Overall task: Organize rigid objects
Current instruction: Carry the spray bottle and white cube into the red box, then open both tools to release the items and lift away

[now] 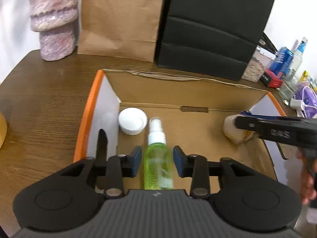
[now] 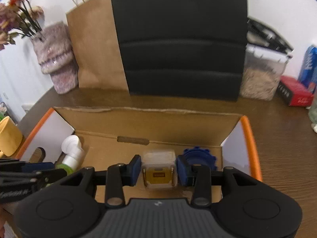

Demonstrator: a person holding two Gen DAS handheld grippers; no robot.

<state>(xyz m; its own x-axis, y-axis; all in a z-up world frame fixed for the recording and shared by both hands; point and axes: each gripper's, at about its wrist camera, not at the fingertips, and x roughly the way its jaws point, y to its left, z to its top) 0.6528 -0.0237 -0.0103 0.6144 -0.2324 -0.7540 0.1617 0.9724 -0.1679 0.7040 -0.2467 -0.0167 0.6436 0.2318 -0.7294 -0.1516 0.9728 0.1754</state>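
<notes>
Both grippers are down inside the box [image 1: 90, 107], I judge to set items side by side.

Left gripper [image 1: 157, 161]: jaws spread, pads either side of the spray bottle [image 1: 157, 158] with visible gaps, so released, not clamping. Bottle lies flat on the box floor, nozzle toward 12 o'clock, green liquid, white pump under a clear cap. White cap [image 1: 132, 123] sits at its 10 o'clock, tucked in the left corner.

Right gripper [image 2: 158, 170]: pads straddle the small clear cube [image 2: 158, 168], slim gaps both sides; looks let go. Cube holds amber liquid and a small label, resting on the floor at the right end. Blue toothed ring [image 2: 200, 155] at its 2 o'clock.
</notes>
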